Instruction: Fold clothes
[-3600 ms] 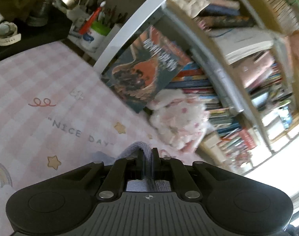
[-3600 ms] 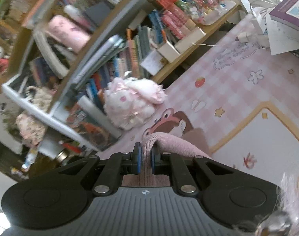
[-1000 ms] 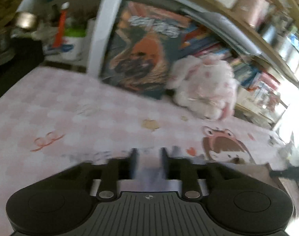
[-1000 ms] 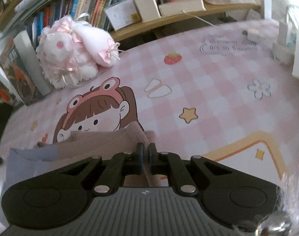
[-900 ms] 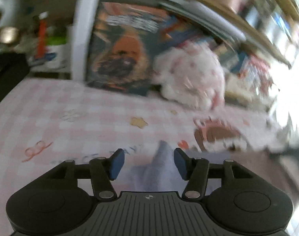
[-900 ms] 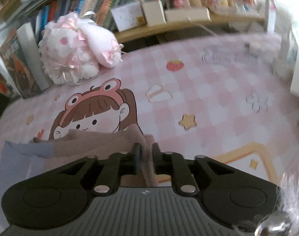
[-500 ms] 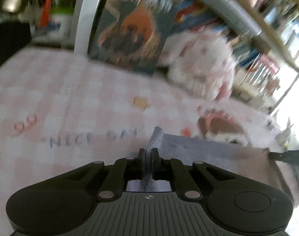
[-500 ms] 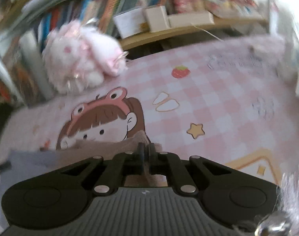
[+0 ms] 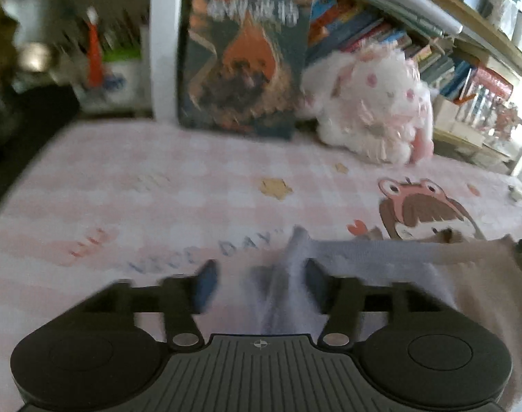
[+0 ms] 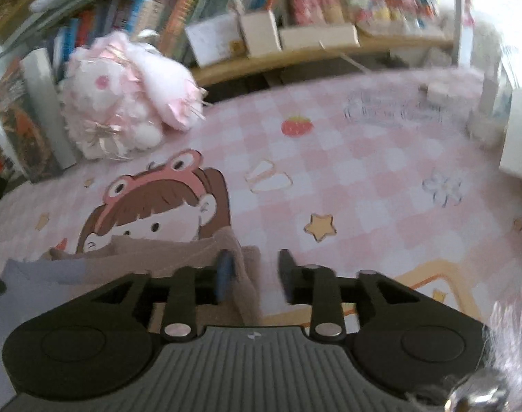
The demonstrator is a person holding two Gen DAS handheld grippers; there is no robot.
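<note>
**Garment let go on the pink mat**

The garment, grey-blue at one end and dusty pink-brown at the other, lies folded on the checked pink mat, its far edge covering the chin of the mat's printed girl in a frog hat. The left gripper has just been opening: its jaws stand wide, with a raised grey-blue corner between them but unpressed. The right gripper has also just been opening; the pink-brown corner lies by its left pad, released.

Beyond the garment, a white-and-pink plush toy sits at the mat's far edge against a bookshelf packed with books. Left of the plush a large dark book stands upright beside a white post.

Farther left, a white cup holds something red; motion blur hides the rest of its contents. The garment's near part is cut off behind both gripper bodies. Writing on the mat is smeared.
</note>
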